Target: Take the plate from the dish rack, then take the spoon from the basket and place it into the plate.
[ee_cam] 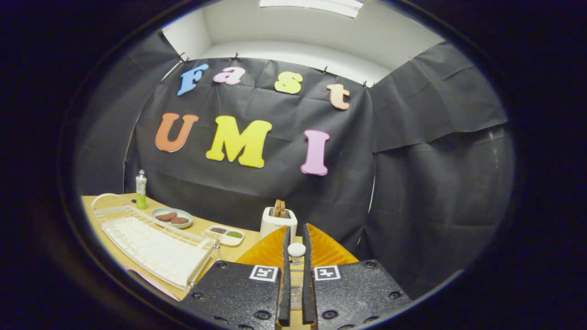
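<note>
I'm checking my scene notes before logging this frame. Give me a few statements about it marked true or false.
1. The white toaster has something brown standing in its top slots. True.
2. The green bottle lies on its side. False: it stands upright at the far end of the dish rack.
3. The round dish beyond the rack holds two brown pieces. True.
4. The fingers of the gripper are spread wide. False: they stand close together with only a narrow gap, and a small white rounded thing sits in that gap. Whether both fingers press on it cannot be told.
</note>
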Available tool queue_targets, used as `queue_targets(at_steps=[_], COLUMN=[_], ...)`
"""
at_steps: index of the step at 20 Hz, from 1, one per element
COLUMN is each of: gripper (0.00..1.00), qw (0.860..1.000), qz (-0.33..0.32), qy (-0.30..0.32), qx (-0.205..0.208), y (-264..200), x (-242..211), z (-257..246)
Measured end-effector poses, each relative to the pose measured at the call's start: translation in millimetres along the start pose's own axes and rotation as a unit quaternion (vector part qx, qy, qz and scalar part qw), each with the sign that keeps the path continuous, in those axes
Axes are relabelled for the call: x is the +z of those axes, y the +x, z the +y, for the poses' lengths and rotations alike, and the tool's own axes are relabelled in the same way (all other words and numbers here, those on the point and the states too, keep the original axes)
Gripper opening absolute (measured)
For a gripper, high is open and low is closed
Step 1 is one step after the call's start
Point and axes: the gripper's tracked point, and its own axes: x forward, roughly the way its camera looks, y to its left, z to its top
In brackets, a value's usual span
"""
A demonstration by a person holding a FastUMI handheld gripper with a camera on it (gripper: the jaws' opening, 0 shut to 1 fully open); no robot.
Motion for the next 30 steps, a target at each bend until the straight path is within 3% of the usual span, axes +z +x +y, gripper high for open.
queue_targets(at_steps=[4,8,17,24,30], gripper=[0.15,0.15,0.15,0.16,0.17], qw=[0.999,0.995,0.965,0.943,0.933], qz=[-0.02,-0.004,0.077,0.144,0.189], qy=[0.014,0.018,0.004,0.016,0.05], qx=[0.037,0.099,0.253,0.301,0.302], y=[-37,-85,-178,-195,-184], x=[32,31,-35,-82,-101], z=[35,91,221,249,227])
